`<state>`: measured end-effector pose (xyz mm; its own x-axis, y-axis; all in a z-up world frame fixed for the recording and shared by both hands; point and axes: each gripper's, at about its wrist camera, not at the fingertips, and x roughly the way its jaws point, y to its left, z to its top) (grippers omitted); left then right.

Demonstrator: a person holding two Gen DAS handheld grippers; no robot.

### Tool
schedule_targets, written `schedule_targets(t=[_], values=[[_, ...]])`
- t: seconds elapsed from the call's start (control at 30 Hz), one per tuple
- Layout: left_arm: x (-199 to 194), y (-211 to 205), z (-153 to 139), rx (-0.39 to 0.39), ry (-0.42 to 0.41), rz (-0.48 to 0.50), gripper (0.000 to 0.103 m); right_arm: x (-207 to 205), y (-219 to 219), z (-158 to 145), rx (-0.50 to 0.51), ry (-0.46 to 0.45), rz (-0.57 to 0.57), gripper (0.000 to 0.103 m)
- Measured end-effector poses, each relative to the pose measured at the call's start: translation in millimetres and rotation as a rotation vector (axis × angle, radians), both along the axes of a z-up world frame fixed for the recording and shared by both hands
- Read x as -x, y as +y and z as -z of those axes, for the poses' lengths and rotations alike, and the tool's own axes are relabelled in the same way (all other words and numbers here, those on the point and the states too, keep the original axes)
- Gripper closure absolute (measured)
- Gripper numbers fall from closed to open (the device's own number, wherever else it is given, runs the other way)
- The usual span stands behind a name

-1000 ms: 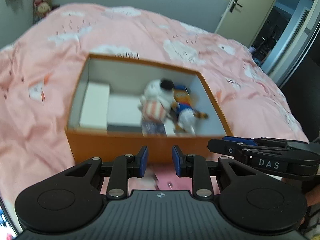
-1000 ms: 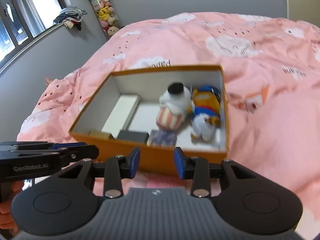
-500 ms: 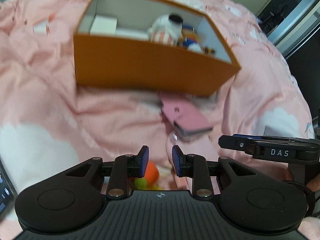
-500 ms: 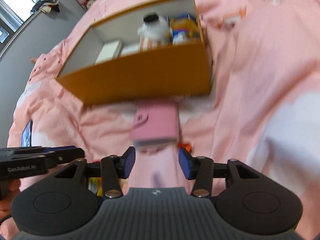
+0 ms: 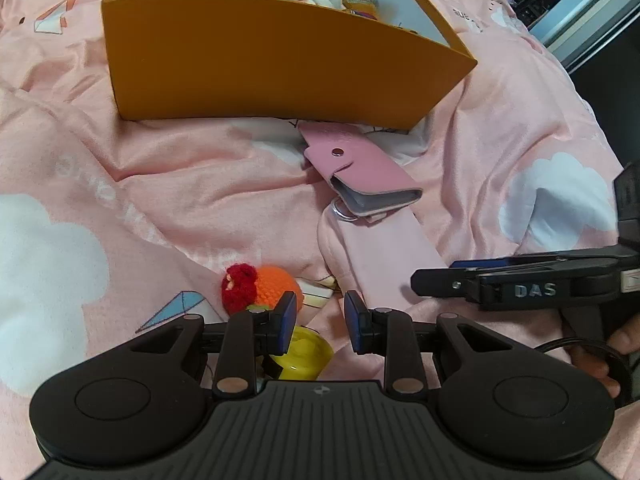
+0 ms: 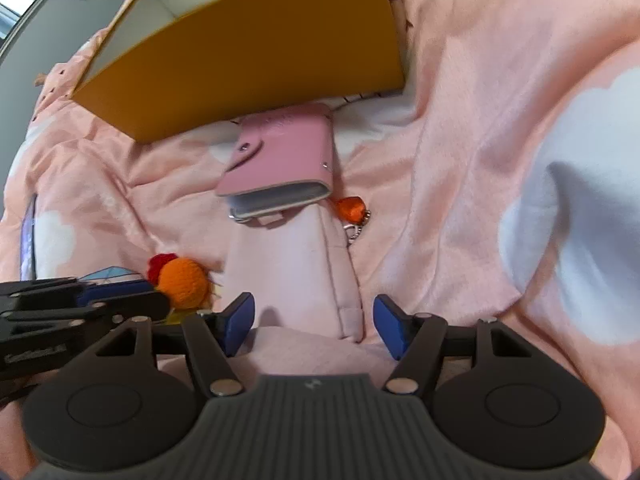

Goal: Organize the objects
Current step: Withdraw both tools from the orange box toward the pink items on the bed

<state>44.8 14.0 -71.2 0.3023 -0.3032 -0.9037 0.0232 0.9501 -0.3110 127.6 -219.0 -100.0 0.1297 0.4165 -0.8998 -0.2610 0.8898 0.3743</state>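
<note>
Right gripper (image 6: 314, 326): jaws have just been opening, now stand wide with nothing pinched; only the near end of the pale pink padded fabric pouch (image 6: 296, 276) lies between the blue pads.
Left gripper (image 5: 320, 322): jaws narrow and empty; yellow plastic piece (image 5: 306, 354) sits just beneath them, orange crocheted ball with red tuft (image 5: 260, 286) just beside the left pad.
Target, my read: the pouch, flat on the pink cloud-print duvet (image 6: 500, 128), running from your right jaws up to the pink snap-flap leather card holder (image 6: 280, 160).
Card holder: its open end rests on the pouch's far end, its other end touches the wall of the orange open-top cardboard box (image 5: 260, 64).
Approach: centre the pads across the pouch's width, come down till they straddle it, then close.
Risk: soft duvet, so you may pinch bedding with it; keep pads off the folds.
Risk 2: small orange charm on a metal clasp (image 6: 352, 210) lies at the pouch's right edge and may snag or drag.
Lift: go slow, the card holder will likely slide off.
Drop zone: the box, already holding plush toys.
</note>
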Motion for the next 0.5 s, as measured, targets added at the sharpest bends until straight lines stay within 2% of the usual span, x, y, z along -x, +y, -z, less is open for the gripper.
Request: schedule_targets(t=[0.1, 0.13, 0.2, 0.3, 0.5], values=[[-0.9, 3.0, -0.2, 0.004, -0.002, -0.013, 0.071, -7.3, -2.8, 11.4, -0.027, 0.032, 0.018, 0.056], [-1.4, 3.4, -0.4, 0.003, -0.003, -0.016, 0.071, -8.3, -2.6, 12.7, -0.027, 0.031, 0.016, 0.058], [-1.2, 3.3, -2.2, 0.000, -0.009, -0.017, 0.071, -5.8, -2.1, 9.4, -0.038, 0.015, 0.000, 0.069], [0.0, 3.1, -6.5, -0.010, -0.032, -0.021, 0.071, 3.2, 2.3, -5.1, -0.055, -0.044, -0.052, 0.076], [2.5, 9.7, -18.7, -0.024, -0.103, -0.058, 0.071, 21.9, 24.8, -39.4, -0.067, -0.201, -0.187, 0.082]])
